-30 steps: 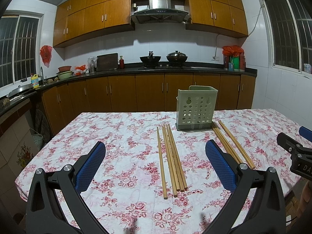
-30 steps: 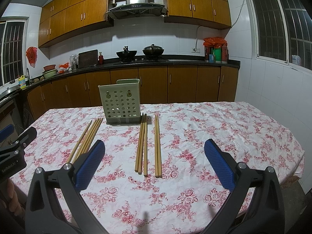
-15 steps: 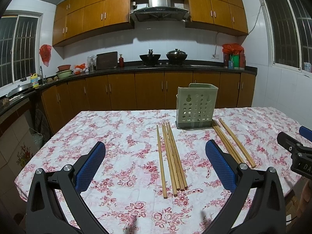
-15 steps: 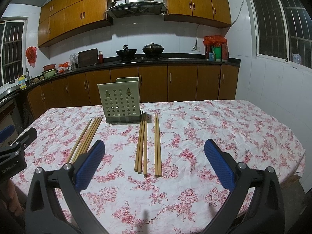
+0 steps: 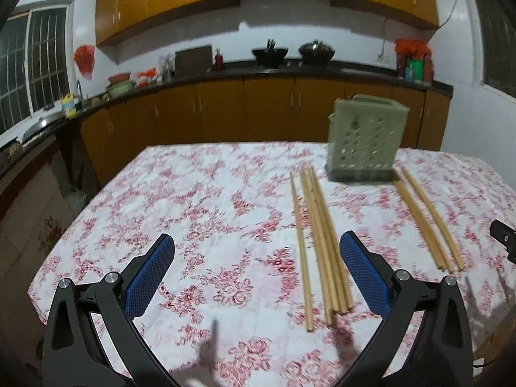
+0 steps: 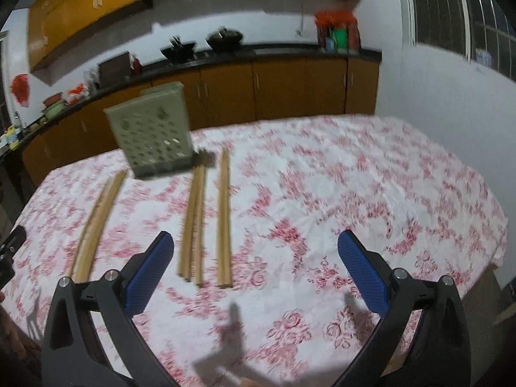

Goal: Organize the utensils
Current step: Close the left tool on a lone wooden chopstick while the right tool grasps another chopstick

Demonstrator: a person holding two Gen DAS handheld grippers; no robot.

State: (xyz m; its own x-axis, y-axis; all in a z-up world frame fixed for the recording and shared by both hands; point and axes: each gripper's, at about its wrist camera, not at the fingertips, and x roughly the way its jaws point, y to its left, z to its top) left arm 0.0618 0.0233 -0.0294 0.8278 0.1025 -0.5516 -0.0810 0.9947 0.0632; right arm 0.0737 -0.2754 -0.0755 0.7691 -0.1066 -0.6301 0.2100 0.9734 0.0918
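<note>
Both grippers — the left gripper (image 5: 256,261) and the right gripper (image 6: 254,258) — hover spread wide and empty above chopsticks (image 5: 322,242) lying before the perforated holder (image 5: 364,142).

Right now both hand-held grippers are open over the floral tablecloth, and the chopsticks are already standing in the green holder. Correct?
Not quite. The chopsticks lie flat on the tablecloth on both sides of the green holder, as the left wrist view shows. Both the left hand-held gripper and right hand-held gripper are open.

Floral-clothed table (image 5: 225,193): chopsticks (image 5: 322,242), perforated holder (image 5: 364,142).
</note>
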